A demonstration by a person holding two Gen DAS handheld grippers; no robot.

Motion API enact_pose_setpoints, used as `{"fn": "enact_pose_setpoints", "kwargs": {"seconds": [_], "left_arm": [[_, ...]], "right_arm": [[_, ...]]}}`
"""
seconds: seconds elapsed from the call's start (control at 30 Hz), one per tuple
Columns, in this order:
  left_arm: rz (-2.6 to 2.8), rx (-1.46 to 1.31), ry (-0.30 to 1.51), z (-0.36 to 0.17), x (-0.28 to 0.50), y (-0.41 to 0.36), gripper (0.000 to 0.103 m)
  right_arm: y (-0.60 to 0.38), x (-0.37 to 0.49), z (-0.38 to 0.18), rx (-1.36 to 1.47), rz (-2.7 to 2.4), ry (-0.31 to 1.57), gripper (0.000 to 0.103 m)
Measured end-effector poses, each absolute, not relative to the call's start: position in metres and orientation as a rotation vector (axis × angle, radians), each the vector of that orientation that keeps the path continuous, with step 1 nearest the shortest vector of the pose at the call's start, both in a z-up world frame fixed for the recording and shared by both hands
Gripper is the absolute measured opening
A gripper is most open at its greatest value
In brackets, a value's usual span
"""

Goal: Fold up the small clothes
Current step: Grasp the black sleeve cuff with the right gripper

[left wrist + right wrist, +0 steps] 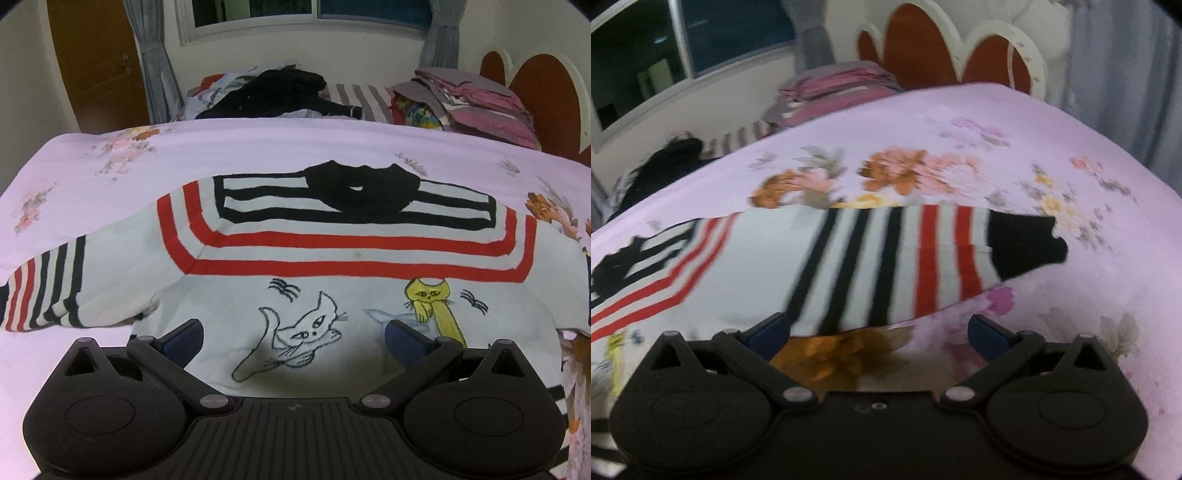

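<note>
Where it lies flat, knit sweater (332, 258), striped, cat-printed.

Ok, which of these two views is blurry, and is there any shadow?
Left wrist view: sharp, with a dark shadow on the sweater between the open jaws; fisheye bends the bed edges. Right wrist view: motion-blurred, the striped sleeve smeared.

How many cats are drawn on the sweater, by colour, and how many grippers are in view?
On the sweater:
White cat: 1
Yellow cat: 1
Grippers, both open: left gripper, right gripper: 2
Total: 4
</note>
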State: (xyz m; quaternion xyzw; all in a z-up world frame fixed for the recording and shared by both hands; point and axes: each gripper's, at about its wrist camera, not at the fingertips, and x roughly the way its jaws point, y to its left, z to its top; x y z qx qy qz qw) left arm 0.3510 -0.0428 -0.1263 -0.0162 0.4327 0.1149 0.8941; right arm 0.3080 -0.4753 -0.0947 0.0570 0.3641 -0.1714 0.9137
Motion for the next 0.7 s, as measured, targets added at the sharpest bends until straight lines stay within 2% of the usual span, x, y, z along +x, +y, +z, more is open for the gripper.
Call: {"fn": "enact_pose_setpoints", "kwargs": {"seconds": [0.3, 0.47, 0.57, 0.6, 0.63, 0.7], "left_arm": [[0.239, -0.010, 0.915, -0.134, 0.356, -0.035, 0.103], [0.248, 0.010, 0.923, -0.137, 0.357, -0.028, 0.103], [0.250, 0.019, 0.916, -0.137, 0.357, -0.024, 0.103], [0.251, 0.023, 0.914, -0.137, 0.356, -0.023, 0.103], [0.250, 0.029, 0.912, -0.137, 0.357, -0.022, 0.103], [0.248, 0.042, 0.906, -0.136, 0.357, -0.022, 0.103]], "right_arm": [[-0.533, 0.326, -0.115, 0.254, -0.462, 0.759, 0.097], [-0.564, 0.338, -0.118, 0.369, -0.521, 0.709, 0.085], [-0.571, 0.344, -0.117, 0.364, -0.546, 0.680, 0.060], [-0.572, 0.344, -0.117, 0.365, -0.545, 0.673, 0.055], [-0.572, 0.345, -0.117, 0.361, -0.544, 0.670, 0.044], [-0.571, 0.344, -0.115, 0.355, -0.525, 0.661, 0.028]]}}
